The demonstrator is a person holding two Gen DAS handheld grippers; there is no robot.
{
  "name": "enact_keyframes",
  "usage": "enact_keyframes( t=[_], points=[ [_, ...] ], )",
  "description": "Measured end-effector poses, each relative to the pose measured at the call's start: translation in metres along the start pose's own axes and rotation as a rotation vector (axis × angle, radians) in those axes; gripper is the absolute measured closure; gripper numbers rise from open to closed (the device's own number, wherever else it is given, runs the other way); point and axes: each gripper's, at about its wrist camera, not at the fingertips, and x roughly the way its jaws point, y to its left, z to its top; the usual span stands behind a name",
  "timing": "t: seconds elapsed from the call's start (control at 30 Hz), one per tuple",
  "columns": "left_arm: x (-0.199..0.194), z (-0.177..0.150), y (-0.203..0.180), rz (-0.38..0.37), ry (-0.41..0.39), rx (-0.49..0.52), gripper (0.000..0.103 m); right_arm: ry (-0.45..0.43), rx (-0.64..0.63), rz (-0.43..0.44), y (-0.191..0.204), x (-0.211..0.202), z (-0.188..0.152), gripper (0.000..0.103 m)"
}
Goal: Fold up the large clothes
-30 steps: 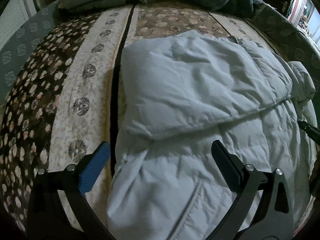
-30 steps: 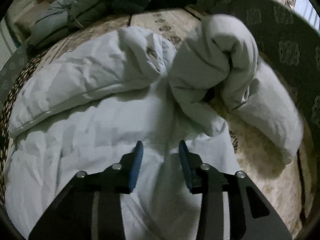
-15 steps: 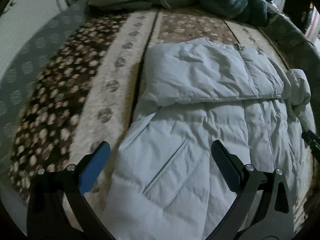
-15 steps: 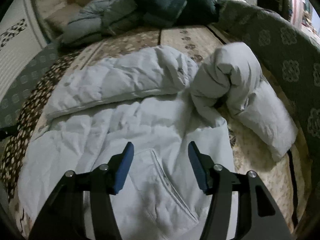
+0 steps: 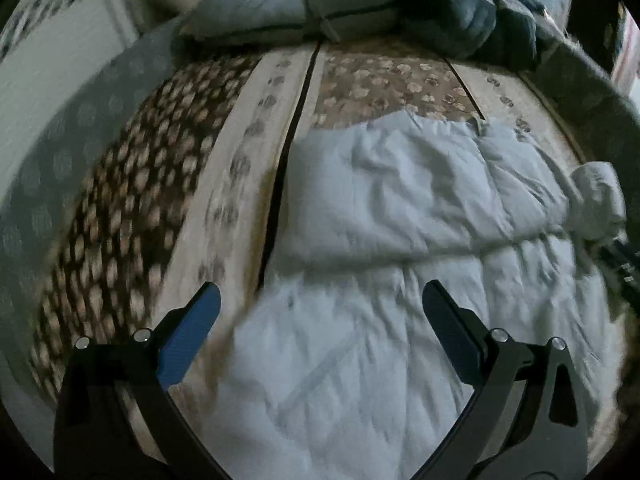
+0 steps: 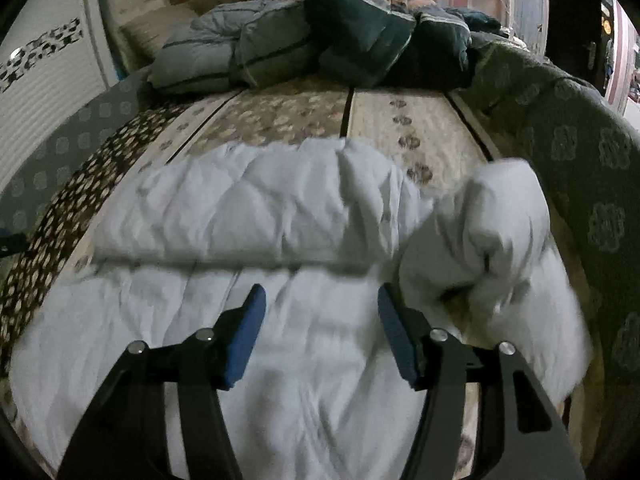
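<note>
Left wrist view. At the upper left of the frame stands a pale ribbed panel, blurred. The patterned bedspread fills the left and centre, its dark flowered band at left and cream stripes beside it. A heap of folded bedding lies across the top centre. The white padded jacket covers the centre and right of the frame, lying flat on the bedspread, with 1 layer folded over across its upper half. A rolled sleeve sits at the right edge (partly cut off by the fisheye rim). The left gripper hovers above the jacket's lower left part with jaws spread wide and nothing between them. A dark object at the far right edge is too cut off to name.

Right wrist view. The ribbed panel appears again at the upper left. The bedding heap runs along the top centre, well apart from the jacket, which fills the middle and lower frame. The rolled sleeve bulges at centre right, just beside the right finger, and hides part of the bedspread behind it. The right gripper has its jaws parted and holds nothing. Motion blur softens the jacket's folds throughout.
</note>
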Motion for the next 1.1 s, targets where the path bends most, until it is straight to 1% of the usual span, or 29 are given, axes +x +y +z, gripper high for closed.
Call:
enact_keyframes(
  t=[0.07, 0.17, 0.2, 0.23, 0.27, 0.3, 0.33, 0.37, 0.4, 0.47, 0.5, 0.57, 0.6, 0.7, 0.77, 0.83, 0.87, 0.93, 1.03, 1.1],
  points=[
    [0.024, 0.025, -0.010, 0.005, -0.023, 0.031, 0.003, -0.017, 0.022, -0.016, -0.004, 0.011, 0.018, 0.042],
    [0.060, 0.048, -0.020, -0.012, -0.019, 0.027, 0.005, -0.012, 0.010, -0.059, -0.003, 0.039, 0.045, 0.041],
    [0.076, 0.053, -0.023, -0.036, -0.005, 0.019, 0.011, -0.009, 0.002, -0.070, -0.003, 0.046, 0.051, 0.042],
    [0.092, 0.058, -0.026, -0.068, 0.018, 0.006, 0.024, 0.002, -0.009, -0.086, -0.003, 0.059, 0.059, 0.042],
    [0.102, 0.060, -0.026, -0.095, 0.033, -0.004, 0.035, 0.009, -0.017, -0.096, -0.003, 0.068, 0.063, 0.054],
    [0.117, 0.063, -0.027, -0.123, 0.061, -0.026, 0.057, 0.009, -0.025, -0.117, -0.002, 0.076, 0.067, 0.073],
    [0.128, 0.064, -0.028, -0.133, 0.089, -0.041, 0.069, 0.016, -0.019, -0.131, -0.003, 0.086, 0.071, 0.077],
    [0.141, 0.066, -0.030, -0.141, 0.114, -0.049, 0.070, 0.020, -0.005, -0.123, -0.005, 0.090, 0.073, 0.077],
    [0.147, 0.066, -0.032, -0.138, 0.118, -0.049, 0.070, 0.027, 0.019, -0.106, -0.007, 0.097, 0.076, 0.077],
    [0.156, 0.066, -0.036, -0.114, 0.114, -0.027, 0.070, 0.036, 0.018, -0.092, -0.005, 0.106, 0.079, 0.077],
    [0.161, 0.064, -0.039, -0.088, 0.107, 0.000, 0.070, 0.046, -0.013, -0.108, -0.001, 0.114, 0.079, 0.077],
    [0.166, 0.056, -0.043, -0.044, 0.090, 0.030, 0.070, 0.068, -0.083, -0.169, 0.005, 0.128, 0.074, 0.079],
    [0.170, 0.051, -0.043, -0.041, 0.090, 0.044, 0.070, 0.083, -0.106, -0.200, 0.004, 0.135, 0.069, 0.079],
    [0.178, 0.039, -0.050, -0.027, 0.070, 0.091, 0.070, 0.131, -0.090, -0.179, -0.004, 0.152, 0.057, 0.079],
    [0.179, 0.034, -0.054, -0.006, 0.055, 0.127, 0.070, 0.141, -0.140, -0.202, 0.002, 0.158, 0.051, 0.079],
    [0.182, 0.035, -0.051, -0.023, 0.066, 0.115, 0.070, 0.148, -0.187, -0.235, 0.010, 0.166, 0.047, 0.079],
    [0.185, 0.035, -0.046, -0.059, 0.080, 0.088, 0.070, 0.148, -0.197, -0.246, 0.013, 0.171, 0.045, 0.079],
    [0.192, 0.037, -0.039, -0.102, 0.096, 0.066, 0.070, 0.148, -0.199, -0.254, 0.014, 0.178, 0.044, 0.079],
    [0.198, 0.036, -0.036, -0.114, 0.104, 0.059, 0.070, 0.155, -0.192, -0.259, 0.014, 0.182, 0.045, 0.079],
    [0.198, 0.036, -0.037, -0.102, 0.103, 0.062, 0.070, 0.161, -0.200, -0.267, 0.016, 0.183, 0.045, 0.079]
  ],
)
